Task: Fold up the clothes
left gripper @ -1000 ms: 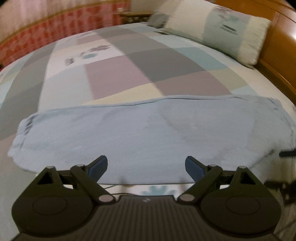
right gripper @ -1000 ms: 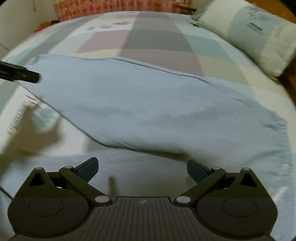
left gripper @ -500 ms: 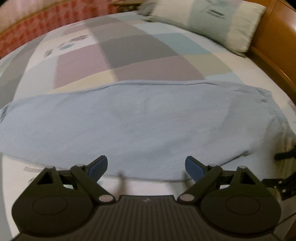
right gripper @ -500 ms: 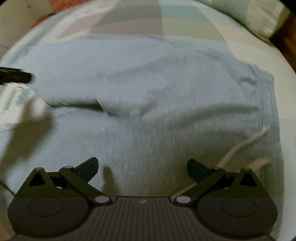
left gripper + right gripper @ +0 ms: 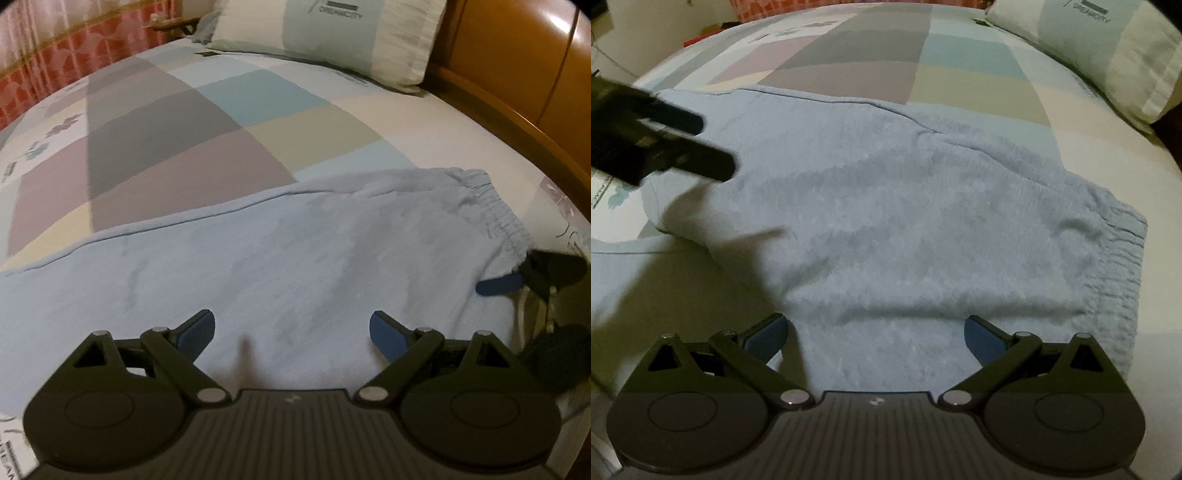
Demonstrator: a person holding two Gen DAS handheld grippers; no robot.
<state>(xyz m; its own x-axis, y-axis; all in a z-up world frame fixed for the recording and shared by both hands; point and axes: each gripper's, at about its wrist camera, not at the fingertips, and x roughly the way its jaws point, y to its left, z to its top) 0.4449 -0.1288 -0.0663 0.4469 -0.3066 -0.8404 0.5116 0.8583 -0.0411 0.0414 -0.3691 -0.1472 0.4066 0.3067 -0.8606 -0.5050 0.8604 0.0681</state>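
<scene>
Light blue trousers [image 5: 280, 258] lie flat across the bed, with the gathered elastic waistband [image 5: 491, 206] at the right. My left gripper [image 5: 291, 330] is open and empty, low over the cloth's near part. My right gripper [image 5: 875, 332] is open and empty, its fingers over the near edge of the trousers [image 5: 923, 229] close to the waistband [image 5: 1115, 266]. The right gripper also shows at the right edge of the left wrist view [image 5: 517, 280]. The left gripper shows as a dark blurred shape at the left of the right wrist view [image 5: 665, 144].
The bed [image 5: 184, 122] has a patchwork sheet in grey, mauve, teal and cream. A pillow [image 5: 332, 37] lies at the head, beside a wooden headboard [image 5: 524, 74]. A red patterned curtain [image 5: 55, 59] hangs at the far left.
Both grippers have moved right along the trousers toward the waistband and come lower. The left gripper now shows larger in the right wrist view. Both stay open.
</scene>
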